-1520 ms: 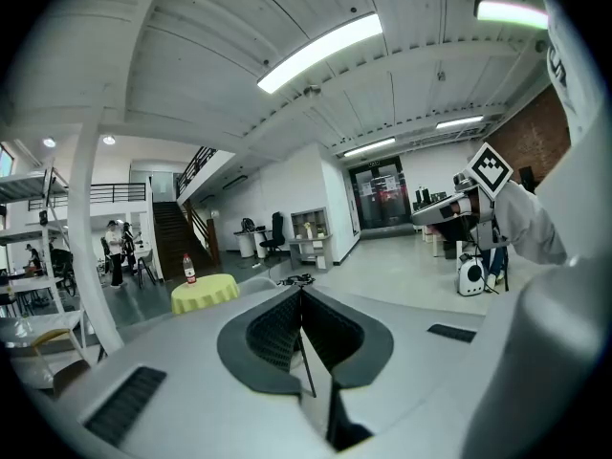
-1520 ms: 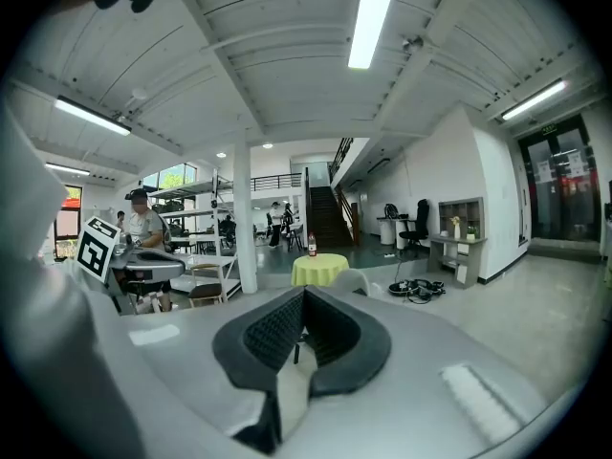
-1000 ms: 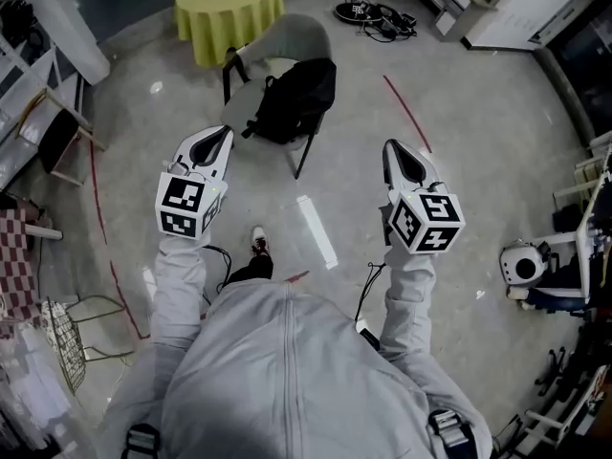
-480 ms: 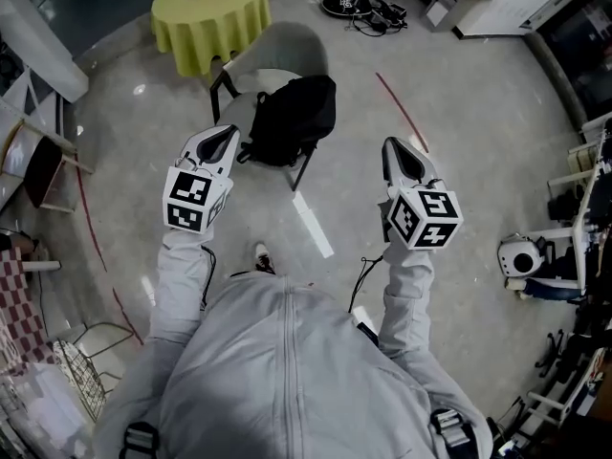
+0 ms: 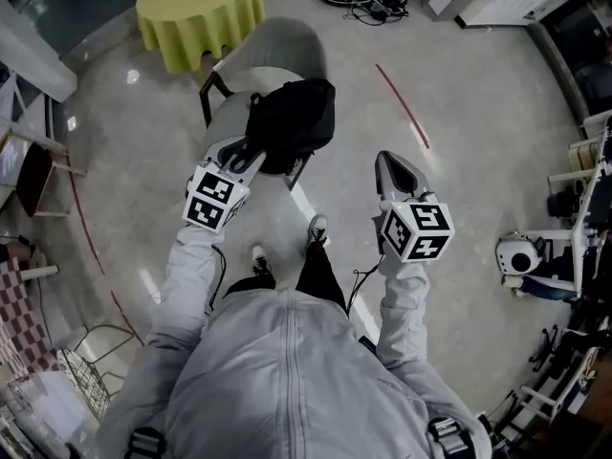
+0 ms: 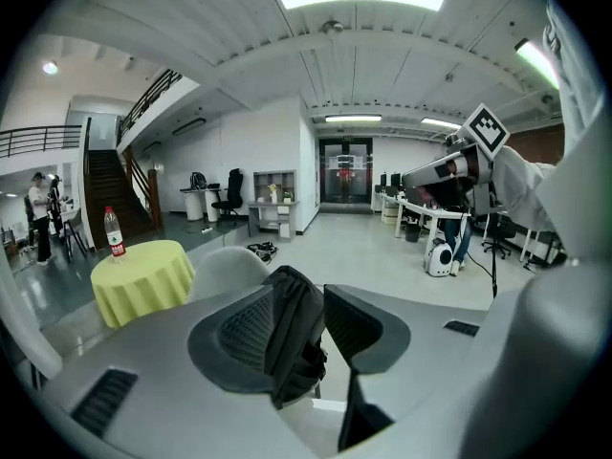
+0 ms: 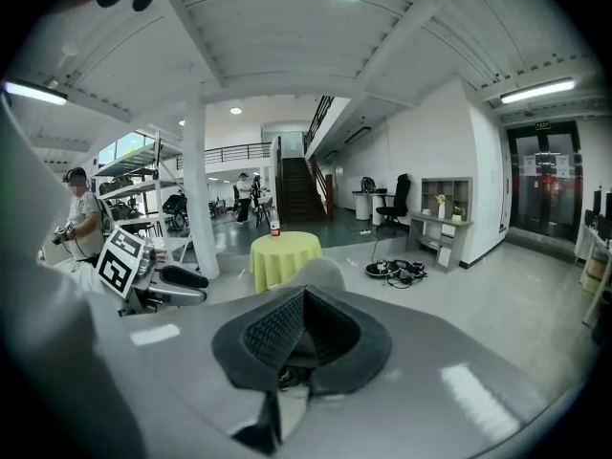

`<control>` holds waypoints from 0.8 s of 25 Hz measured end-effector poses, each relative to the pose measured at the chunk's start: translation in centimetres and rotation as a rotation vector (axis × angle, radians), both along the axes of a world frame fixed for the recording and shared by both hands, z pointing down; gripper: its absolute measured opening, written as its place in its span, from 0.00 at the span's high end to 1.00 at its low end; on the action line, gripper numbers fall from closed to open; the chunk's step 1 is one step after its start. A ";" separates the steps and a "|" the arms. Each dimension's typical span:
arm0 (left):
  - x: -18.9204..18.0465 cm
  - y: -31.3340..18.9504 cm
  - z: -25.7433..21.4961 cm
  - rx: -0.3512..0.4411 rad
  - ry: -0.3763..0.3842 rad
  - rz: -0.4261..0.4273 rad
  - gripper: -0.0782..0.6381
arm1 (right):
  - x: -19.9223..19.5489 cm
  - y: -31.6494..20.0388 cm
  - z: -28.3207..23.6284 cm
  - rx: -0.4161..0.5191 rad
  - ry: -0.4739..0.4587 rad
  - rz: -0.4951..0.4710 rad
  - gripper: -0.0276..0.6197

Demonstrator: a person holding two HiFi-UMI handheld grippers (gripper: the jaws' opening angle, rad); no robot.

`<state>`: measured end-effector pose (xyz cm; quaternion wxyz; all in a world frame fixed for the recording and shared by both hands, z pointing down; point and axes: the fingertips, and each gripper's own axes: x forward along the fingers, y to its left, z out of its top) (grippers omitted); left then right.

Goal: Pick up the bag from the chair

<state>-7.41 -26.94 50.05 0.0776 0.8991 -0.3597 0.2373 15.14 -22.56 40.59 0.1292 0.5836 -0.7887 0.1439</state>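
I'm at the reach-in step, I'd say: the black bag point(image 5: 292, 113) sits on the grey chair point(image 5: 282, 41), not lifted yet. My left gripper point(image 5: 237, 151) is right at its near edge, jaws spread wide with nothing pinched, and the bag lines up in the gap. The right gripper point(image 5: 390, 165) hangs off to the side, jaws together and empty, so next I reckon the left one needs to get onto a strap or fold and close.
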 end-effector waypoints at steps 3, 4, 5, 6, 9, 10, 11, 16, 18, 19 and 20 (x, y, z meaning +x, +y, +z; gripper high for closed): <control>2.2 -1.3 3.9 -0.056 -0.037 0.014 0.64 | 1.0 -2.0 1.9 -0.040 -0.007 -0.029 0.94; 2.9 -1.7 5.4 -0.077 -0.052 0.022 0.63 | 1.3 -2.8 2.6 -0.051 -0.009 -0.039 0.94; 3.6 -2.1 6.9 -0.100 -0.066 0.025 0.63 | 1.7 -3.5 3.2 -0.062 -0.012 -0.049 0.94; 4.3 -2.5 8.4 -0.124 -0.079 0.024 0.63 | 2.0 -4.2 3.7 -0.072 -0.015 -0.059 0.94; 6.2 -4.0 12.4 -0.175 -0.099 0.013 0.62 | 3.2 -6.2 5.2 -0.100 -0.016 -0.083 0.94; 6.8 -4.6 13.7 -0.190 -0.109 0.010 0.62 | 3.6 -6.7 5.7 -0.111 -0.018 -0.088 0.94; 7.3 -5.0 15.0 -0.207 -0.121 0.009 0.62 | 4.0 -7.3 6.3 -0.123 -0.021 -0.091 0.94; 9.0 -7.2 20.6 -0.248 -0.157 0.017 0.61 | 5.8 -9.1 9.4 -0.170 -0.044 -0.076 0.94; 10.3 -7.5 21.4 -0.229 -0.139 0.053 0.61 | 6.1 -9.5 10.3 -0.176 -0.055 -0.074 0.94; 10.9 -7.6 21.6 -0.217 -0.131 0.076 0.61 | 6.2 -9.5 10.7 -0.182 -0.060 -0.077 0.94; 11.5 -7.5 21.8 -0.207 -0.128 0.100 0.59 | 6.2 -9.6 11.1 -0.190 -0.065 -0.078 0.94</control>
